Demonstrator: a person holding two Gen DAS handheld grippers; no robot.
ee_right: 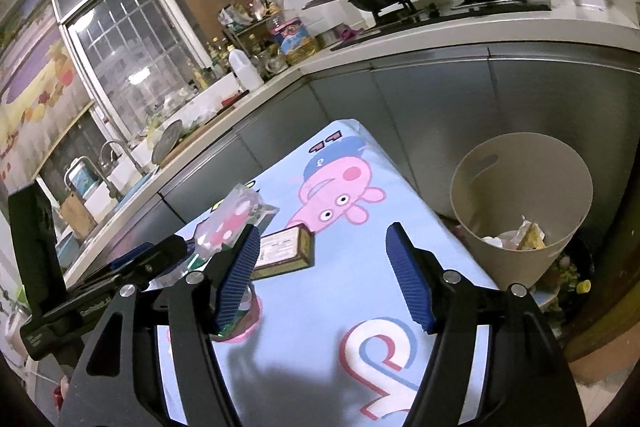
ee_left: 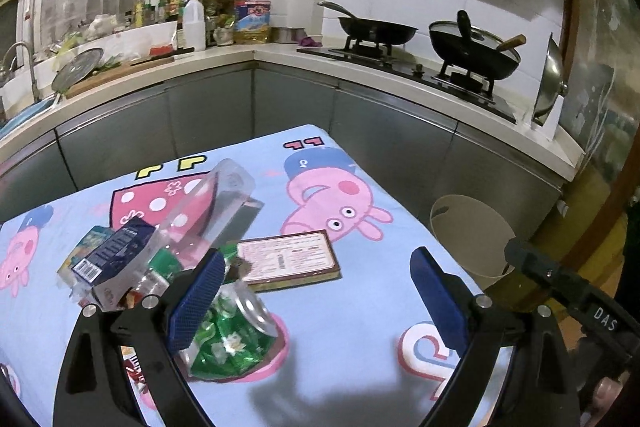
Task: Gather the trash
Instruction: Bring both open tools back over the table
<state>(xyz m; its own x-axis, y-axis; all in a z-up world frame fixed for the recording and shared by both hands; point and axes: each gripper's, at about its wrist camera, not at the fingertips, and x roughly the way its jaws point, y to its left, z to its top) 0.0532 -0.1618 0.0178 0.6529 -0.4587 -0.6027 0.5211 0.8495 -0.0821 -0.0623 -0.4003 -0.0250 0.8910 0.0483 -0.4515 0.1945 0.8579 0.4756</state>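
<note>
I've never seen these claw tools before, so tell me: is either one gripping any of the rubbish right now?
No. The left gripper and the right gripper both stand open over the table, with nothing between their pads.

Crushed green can [ee_left: 236, 331], clear box [ee_left: 208, 211], cartons and flat card box [ee_left: 290, 261] on the tablecloth (beige bin [ee_right: 520, 195] beside)

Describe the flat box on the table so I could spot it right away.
Start at the table with the blue cartoon-pig cloth. Just below the big pink pig, near the middle, lies the flat box, label side up, pale with small print inside a brown border. Unlike the crumpled green packet and clear plastic container in the pile on its left, it is rigid, rectangular and lies flat.
</note>
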